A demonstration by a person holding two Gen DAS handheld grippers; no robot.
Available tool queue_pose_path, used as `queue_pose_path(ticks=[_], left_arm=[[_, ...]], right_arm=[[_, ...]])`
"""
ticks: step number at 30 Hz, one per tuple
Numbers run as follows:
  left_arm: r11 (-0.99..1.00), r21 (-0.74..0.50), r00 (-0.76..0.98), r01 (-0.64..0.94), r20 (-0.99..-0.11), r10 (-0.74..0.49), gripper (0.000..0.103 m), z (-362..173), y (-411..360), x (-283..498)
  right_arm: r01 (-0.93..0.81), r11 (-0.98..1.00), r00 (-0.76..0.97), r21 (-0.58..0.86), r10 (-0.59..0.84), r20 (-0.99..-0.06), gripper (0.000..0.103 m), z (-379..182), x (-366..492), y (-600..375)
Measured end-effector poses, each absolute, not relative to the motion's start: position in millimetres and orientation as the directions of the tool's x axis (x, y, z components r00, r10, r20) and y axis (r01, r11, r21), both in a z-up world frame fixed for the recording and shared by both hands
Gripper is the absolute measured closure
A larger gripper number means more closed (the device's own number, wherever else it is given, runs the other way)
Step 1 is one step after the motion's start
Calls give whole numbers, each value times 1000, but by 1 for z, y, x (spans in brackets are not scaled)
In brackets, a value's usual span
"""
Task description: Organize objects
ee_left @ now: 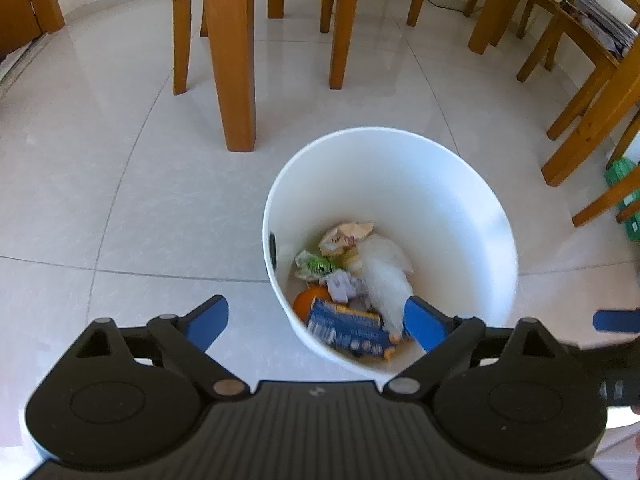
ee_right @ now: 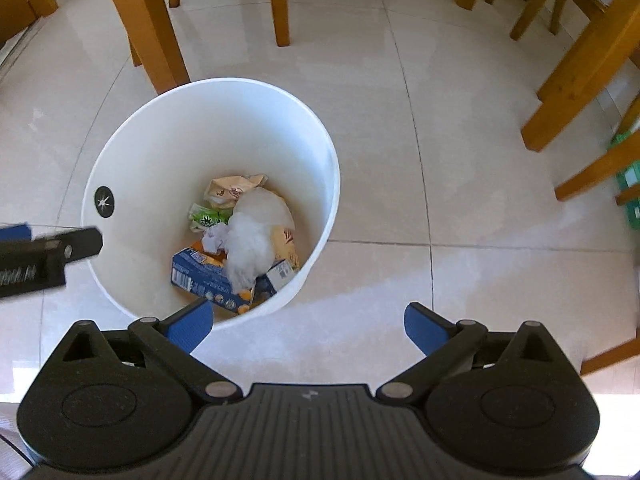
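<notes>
A white round bin (ee_left: 420, 184) stands on the tiled floor and holds litter. Inside lie a blue carton (ee_left: 348, 330), a white crumpled wad (ee_left: 386, 276), a green wrapper (ee_left: 316, 266), a beige wrapper (ee_left: 346, 234) and something orange (ee_left: 308, 300). My left gripper (ee_left: 318, 320) hangs open above the bin's near left rim with nothing between its blue pads. In the right wrist view the same bin (ee_right: 240, 120) sits to the left, with the carton (ee_right: 200, 276) and the wad (ee_right: 252, 244) in it. My right gripper (ee_right: 308, 328) is open and empty, over the floor at the bin's near right side.
Wooden chair and table legs (ee_left: 236, 60) stand just behind the bin, with more legs (ee_right: 580, 72) to the right. A green crate (ee_left: 624, 200) sits under the furniture at the far right. A low wooden shelf with papers (ee_left: 600, 24) is at the back right.
</notes>
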State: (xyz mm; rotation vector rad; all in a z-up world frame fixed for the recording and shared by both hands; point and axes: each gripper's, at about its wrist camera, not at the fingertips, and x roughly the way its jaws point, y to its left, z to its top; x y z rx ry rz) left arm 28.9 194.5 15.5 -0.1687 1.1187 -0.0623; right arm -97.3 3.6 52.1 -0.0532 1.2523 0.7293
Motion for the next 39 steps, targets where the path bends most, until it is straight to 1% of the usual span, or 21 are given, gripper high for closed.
queue_pose_path(ticks=[4,5,8,10,17,21,25,39], left_arm=[[995,-89,418,-37,-906,-65,7,28,189,13],[995,-89,410,-38,-910,-66,7,30,189,12],[991,-132,413,-33,-905,-107,7,41,193,9],[990,-136,427,-41,-898,-105,7,49,196,6],[992,-124,417,-23,-903,-103,7,57,198,2],[995,-91,419,-36,-905,-67,7,59,199,0],[993,-110,417,-39,-905,-84,7,58,201,1],[993,-115,414,-31,-905,-92,7,58,199,3]], right_arm=[[-519,796,160,311,447,-880,0,67,-104,-8],[-698,685,143,211,421,-896,0,71,-106,-11],[-704,688,179,177,413,-893,0,80,-114,-15],[-709,685,190,166,413,-891,0,87,-118,-16],[-716,674,184,185,438,-880,0,100,-127,-10],[-711,675,174,197,440,-881,0,100,-128,-9],[-706,678,163,204,437,-885,0,98,-128,-8],[-707,678,156,204,431,-889,0,94,-129,-8]])
